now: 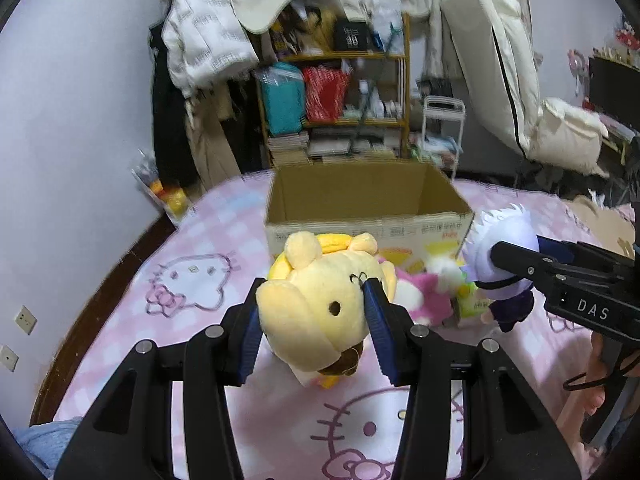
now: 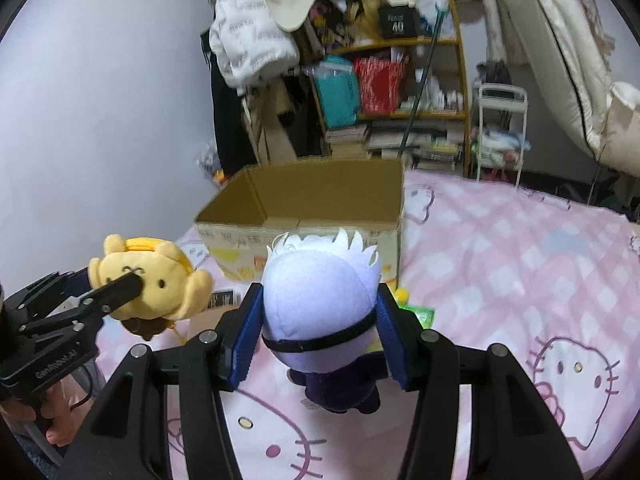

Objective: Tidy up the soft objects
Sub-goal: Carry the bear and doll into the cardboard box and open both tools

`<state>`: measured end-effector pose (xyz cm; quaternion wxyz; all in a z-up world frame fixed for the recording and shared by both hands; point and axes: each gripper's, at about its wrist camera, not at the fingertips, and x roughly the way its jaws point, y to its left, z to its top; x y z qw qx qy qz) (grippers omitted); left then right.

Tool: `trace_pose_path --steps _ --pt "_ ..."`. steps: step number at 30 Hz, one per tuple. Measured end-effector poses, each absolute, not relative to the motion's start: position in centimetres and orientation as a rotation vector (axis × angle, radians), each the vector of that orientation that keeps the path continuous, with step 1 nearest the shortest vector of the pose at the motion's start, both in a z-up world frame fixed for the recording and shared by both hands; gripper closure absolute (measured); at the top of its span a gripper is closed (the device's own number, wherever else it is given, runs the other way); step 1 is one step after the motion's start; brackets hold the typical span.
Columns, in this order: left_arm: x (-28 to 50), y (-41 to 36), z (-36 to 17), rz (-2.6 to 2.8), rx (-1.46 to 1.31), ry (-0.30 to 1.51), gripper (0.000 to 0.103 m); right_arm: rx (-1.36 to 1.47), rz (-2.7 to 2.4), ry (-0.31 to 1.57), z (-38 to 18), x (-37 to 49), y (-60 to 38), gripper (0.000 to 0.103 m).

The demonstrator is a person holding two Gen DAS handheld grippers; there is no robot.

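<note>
Both pairs of jaws are clamped on plush toys above a pink cat-print bedspread (image 2: 520, 248), where an open cardboard box (image 1: 360, 196) waits, its visible interior showing nothing packed so far. Behind it, a cluttered wooden shelf (image 1: 340, 92) and hanging white bedding fill the room. The left gripper (image 1: 316, 320) squeezes the head of a yellow bear plush (image 1: 316, 300) between its blue pads, holding it clear of the bed just in front of the box. The right gripper (image 2: 320, 320) grips the pale-lilac head of a white-haired doll (image 2: 320, 296) in dark clothes, its body dangling below the jaws, also short of the box. A pink plush (image 1: 424, 296) and a small green packet (image 2: 422, 314) lie on the spread against the box's front wall. By appearances the sorting is at an early stage: two toys lifted but not dropped in, at least one more left to collect.
</note>
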<state>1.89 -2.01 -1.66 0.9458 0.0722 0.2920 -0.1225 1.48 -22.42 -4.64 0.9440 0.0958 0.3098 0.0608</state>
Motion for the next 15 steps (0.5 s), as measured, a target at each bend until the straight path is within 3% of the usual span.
trace_pose_path --steps 7,15 --pt "-1.1 -1.2 1.1 -0.226 0.141 0.381 0.056 0.184 0.106 0.492 -1.8 -0.3 -23.2 0.046" --pt "-2.6 -1.5 3.3 -0.191 0.119 0.257 0.056 0.147 0.083 0.408 0.8 -1.1 -23.3 0.045"
